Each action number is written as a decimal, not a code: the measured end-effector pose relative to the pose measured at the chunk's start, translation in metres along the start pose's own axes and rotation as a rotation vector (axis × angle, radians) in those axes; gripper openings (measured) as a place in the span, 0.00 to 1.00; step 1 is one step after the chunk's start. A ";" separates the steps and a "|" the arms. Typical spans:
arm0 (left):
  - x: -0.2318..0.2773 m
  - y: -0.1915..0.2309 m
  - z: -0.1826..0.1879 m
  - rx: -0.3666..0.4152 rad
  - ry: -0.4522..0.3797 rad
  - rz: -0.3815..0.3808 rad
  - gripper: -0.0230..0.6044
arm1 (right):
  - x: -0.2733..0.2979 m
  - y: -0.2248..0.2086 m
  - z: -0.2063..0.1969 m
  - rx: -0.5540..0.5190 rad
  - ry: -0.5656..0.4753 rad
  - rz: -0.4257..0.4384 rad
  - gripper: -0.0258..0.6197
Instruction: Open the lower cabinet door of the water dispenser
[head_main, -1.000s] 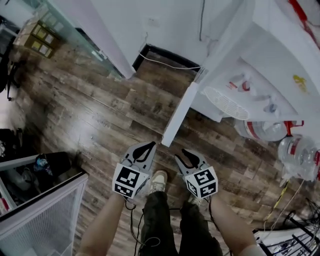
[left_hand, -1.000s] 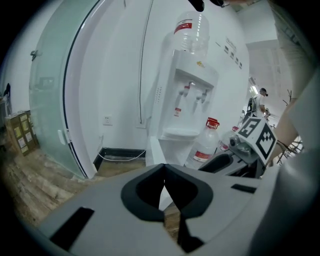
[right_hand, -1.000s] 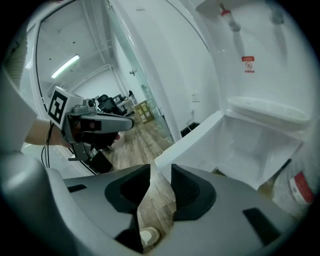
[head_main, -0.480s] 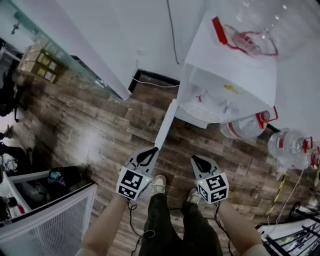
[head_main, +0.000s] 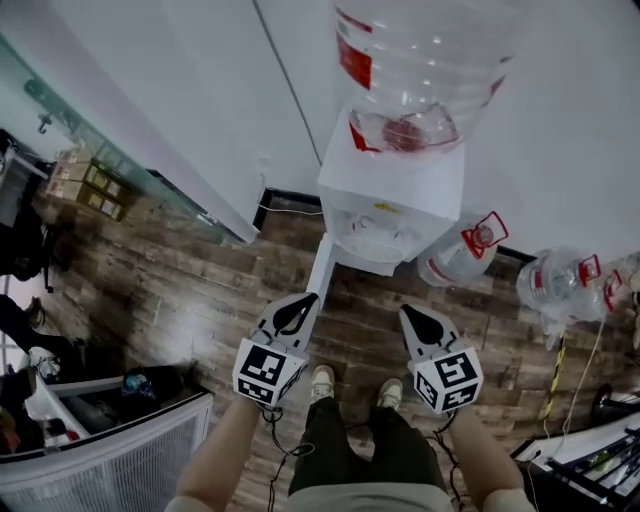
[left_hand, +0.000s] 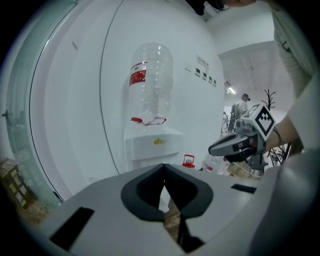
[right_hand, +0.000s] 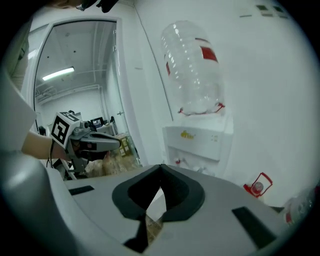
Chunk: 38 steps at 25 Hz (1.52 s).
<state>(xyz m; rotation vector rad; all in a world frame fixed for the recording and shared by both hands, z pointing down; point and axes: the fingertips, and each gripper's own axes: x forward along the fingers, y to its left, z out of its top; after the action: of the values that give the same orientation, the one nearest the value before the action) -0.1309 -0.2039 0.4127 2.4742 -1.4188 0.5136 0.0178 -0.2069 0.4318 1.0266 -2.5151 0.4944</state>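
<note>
– White door (head_main: 322, 268) stands out from the left front corner of the dispenser (head_main: 392, 205), edge-on toward you. The task looks done, so keeping it done is the worry. What can spoil it now?
– Your left gripper (head_main: 300, 303). Seen from your head, its tip sits just beside the door's free edge, jaws pressed together with nothing between them. A sideways nudge there would likely swing the panel back toward shut.
– And your right gripper (head_main: 412, 315)?
– Also closed tight and empty, off to the door's right, in front of the dispenser and apart from it. Less risk there, though loose bottles (head_main: 560, 285) lie on the floor (head_main: 200, 260) further right, and a wide sweep could knock them.
– Your feet?
– Your shoes (head_main: 320, 380) stand near the door's outer end. Step forward carelessly and your leg may push it. Whether your left gripper touches the door or hangs above it, I cannot tell.
– So neither gripper holds the door.
– No. It stands open unheld, between your two grippers, much closer to the left one.
</note>
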 end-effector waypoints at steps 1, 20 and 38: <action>-0.006 -0.005 0.016 -0.003 -0.014 0.003 0.05 | -0.013 -0.001 0.015 -0.003 -0.019 -0.006 0.05; -0.118 -0.081 0.257 0.233 -0.279 0.056 0.05 | -0.207 0.040 0.224 -0.150 -0.320 -0.050 0.05; -0.187 -0.096 0.329 0.227 -0.403 0.120 0.05 | -0.300 0.093 0.318 -0.304 -0.563 -0.138 0.05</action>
<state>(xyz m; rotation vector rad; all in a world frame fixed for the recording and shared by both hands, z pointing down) -0.0760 -0.1343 0.0322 2.8022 -1.7513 0.2111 0.0828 -0.1120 -0.0006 1.3418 -2.8336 -0.2543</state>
